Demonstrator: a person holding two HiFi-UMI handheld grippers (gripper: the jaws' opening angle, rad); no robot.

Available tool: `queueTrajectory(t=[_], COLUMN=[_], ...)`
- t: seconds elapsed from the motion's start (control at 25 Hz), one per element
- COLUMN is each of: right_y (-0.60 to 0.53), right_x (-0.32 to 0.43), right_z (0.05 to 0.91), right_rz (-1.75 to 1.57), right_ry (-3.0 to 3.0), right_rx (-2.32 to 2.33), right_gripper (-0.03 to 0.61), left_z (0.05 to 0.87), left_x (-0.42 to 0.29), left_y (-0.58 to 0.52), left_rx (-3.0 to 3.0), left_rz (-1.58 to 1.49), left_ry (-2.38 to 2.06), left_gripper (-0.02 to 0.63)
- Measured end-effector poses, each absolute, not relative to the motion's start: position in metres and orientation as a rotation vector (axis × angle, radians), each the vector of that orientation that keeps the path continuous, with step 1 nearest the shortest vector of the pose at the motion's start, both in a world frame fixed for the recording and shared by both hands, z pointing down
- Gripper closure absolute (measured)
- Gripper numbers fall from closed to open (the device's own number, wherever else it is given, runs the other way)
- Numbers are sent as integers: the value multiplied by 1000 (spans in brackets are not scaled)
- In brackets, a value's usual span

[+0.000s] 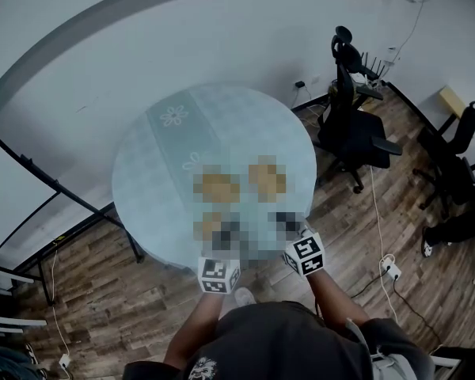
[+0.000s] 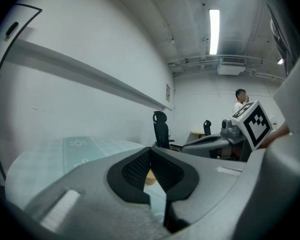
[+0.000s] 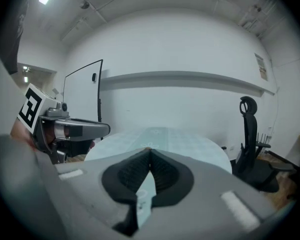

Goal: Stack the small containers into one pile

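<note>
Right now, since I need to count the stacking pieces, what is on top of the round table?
Tan small containers sit on the table, toward its near side. Blur covers them, so their number and shape cannot be told.

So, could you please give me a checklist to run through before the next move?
1. The left claw is empty: ok, shut on nothing.
2. The right claw is empty: ok, shut on nothing.
3. Claws open for a grasp: not ok, both are shut.
4. A container lies ahead of the left claw: ok, on the table.
5. Container count and layout: cannot tell, the head view is blurred there.
</note>
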State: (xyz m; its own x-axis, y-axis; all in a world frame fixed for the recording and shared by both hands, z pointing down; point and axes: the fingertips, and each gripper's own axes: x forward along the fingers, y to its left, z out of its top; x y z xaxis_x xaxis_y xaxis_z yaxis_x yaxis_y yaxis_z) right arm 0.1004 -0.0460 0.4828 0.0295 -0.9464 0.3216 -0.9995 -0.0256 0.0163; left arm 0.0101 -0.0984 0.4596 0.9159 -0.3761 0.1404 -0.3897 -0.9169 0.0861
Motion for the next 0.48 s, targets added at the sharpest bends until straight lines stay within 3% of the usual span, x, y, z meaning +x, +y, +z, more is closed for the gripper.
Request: queueTrajectory(t=[0.32, 0.48], right_y=[-58, -64], right_x=[94, 108], right_z=[506, 501], right_rz=[417, 313], right_ry=[-1986, -1954], right_rx=[2054, 2113], right_gripper=[577, 577], left_z=[463, 475], left_x=[-1, 4], left_y=[-126, -137], left_rx=[2943, 2922], left_rz=[174, 191], left_ry=[-635, -661], left_gripper=[609, 609])
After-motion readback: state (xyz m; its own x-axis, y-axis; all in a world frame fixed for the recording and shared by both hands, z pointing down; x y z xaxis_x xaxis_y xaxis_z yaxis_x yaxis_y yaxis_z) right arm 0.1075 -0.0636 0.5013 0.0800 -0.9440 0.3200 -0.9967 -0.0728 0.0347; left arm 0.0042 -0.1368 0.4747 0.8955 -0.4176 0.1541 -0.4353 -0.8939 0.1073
